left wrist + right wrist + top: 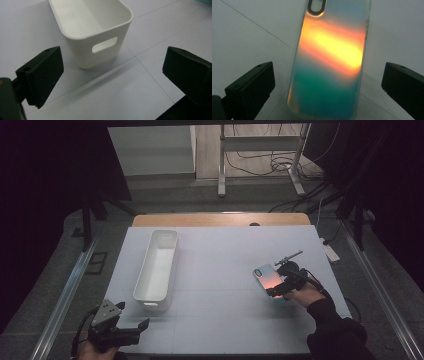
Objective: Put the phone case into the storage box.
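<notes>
Right tongs [278, 289] are hovering over the phone case [270, 281], which is lying flat on the white bench [225, 270] at its right side, well apart from the white bin [158, 265] on the left half. Step in hand looks like the grasp of the case, probably for a move to the bin.

In the right gripper view the right tongs [328, 85] are spread wide, 1 jaw on each side of the iridescent phone case [329, 62], neither jaw touching it. Holding nothing yet. The case's near short end sits between the 2 jaws, camera cutout at the far end.

To do it well: the case is thin and flat on the bench, so the jaws should be coming down low to the surface and closing across the 2 long edges, centred on the width. Too high a pinch would likely skid off the glossy back. Keeping the jaws parallel to the long edges should stop the case twisting out.

Left tongs [120, 327] are waiting at the near left corner of the bench, just in front of the bin's near end. In the left gripper view the left tongs [112, 72] are also spread wide, empty, touching nothing, aimed at the bin [97, 27] and its handle slot [104, 45]. The bin's visible interior looks empty.
</notes>
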Motion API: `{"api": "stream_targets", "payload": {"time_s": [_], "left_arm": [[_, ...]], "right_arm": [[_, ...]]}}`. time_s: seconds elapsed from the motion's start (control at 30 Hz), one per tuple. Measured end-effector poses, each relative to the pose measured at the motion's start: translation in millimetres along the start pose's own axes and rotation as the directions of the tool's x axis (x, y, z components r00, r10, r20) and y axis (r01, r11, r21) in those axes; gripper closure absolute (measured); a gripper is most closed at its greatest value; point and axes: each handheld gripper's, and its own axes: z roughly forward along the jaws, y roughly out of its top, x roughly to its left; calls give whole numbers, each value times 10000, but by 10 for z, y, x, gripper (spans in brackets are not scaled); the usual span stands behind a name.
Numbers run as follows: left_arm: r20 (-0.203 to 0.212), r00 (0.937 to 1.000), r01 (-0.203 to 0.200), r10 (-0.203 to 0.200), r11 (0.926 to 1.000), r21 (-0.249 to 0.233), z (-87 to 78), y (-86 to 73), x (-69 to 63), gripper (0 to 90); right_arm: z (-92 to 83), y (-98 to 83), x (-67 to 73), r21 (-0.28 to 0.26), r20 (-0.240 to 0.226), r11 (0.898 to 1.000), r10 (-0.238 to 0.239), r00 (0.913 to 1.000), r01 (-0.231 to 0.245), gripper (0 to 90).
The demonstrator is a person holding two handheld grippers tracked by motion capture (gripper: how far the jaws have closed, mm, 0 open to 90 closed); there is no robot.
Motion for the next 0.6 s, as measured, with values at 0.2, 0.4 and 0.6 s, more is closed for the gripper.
{"api": "stream_targets", "payload": {"time_s": [0.2,0.4,0.6], "left_arm": [[-10,10000,10,-10,10000,-6,-2,-1,3,43],[0,10000,17,-17,10000,-8,-1,0,1,43],[-9,10000,7,-7,10000,-8,-2,-1,2,43]], "right_arm": [[102,-40,-1,301,36,9995,26,10000,-27,0],[190,-60,5,611,95,9981,-25,10000,19,0],[247,-52,-1,827,183,9965,55,9998,-70,0]]}}
